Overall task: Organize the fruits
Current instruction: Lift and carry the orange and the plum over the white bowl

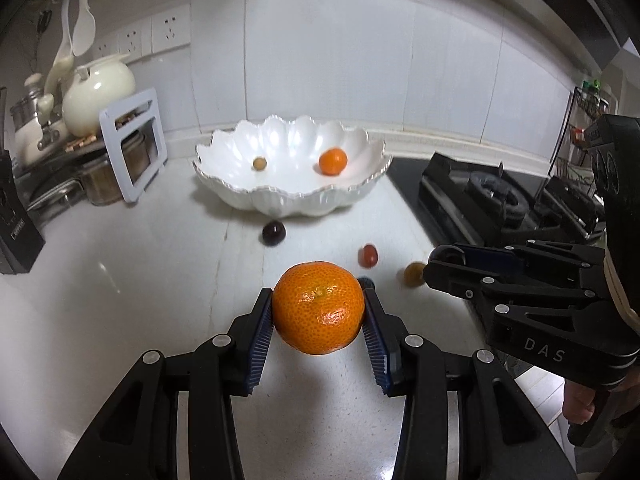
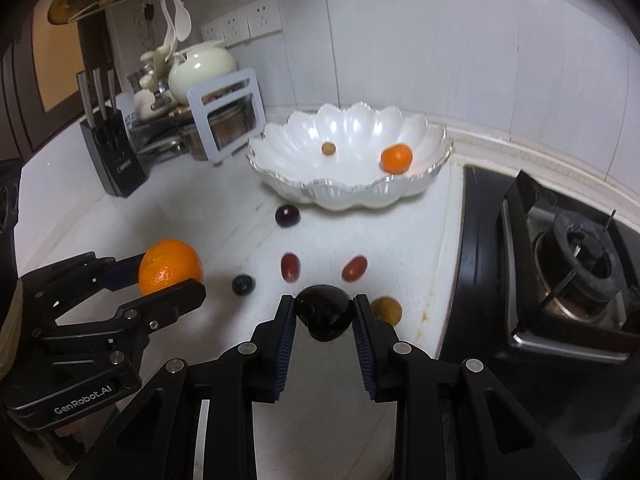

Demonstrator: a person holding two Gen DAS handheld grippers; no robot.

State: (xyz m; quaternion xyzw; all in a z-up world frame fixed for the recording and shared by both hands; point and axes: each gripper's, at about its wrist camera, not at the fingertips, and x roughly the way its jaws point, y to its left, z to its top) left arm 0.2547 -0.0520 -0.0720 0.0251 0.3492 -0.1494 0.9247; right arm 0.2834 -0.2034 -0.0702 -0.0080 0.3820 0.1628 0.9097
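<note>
Left tool (image 1: pixel 318 312) clamped across the mandarin's (image 1: pixel 319 307) equator, raised before the scalloped bowl (image 1: pixel 224 184); firm, light, rind slightly yielding. Right tool (image 2: pixel 324 314) pinches a dark plum (image 2: pixel 324 312), glossy, likely slippery, nearer the bowl's right.

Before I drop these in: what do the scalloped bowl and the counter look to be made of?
Scalloped bowl: looks like glazed ceramic or porcelain, pearly white and glossy, with bright highlights across its fluted wall; glass or plastic can't be ruled out. Counter: seems polished white stone, marble or a composite, judging by faint grey veining and soft reflections.
</note>
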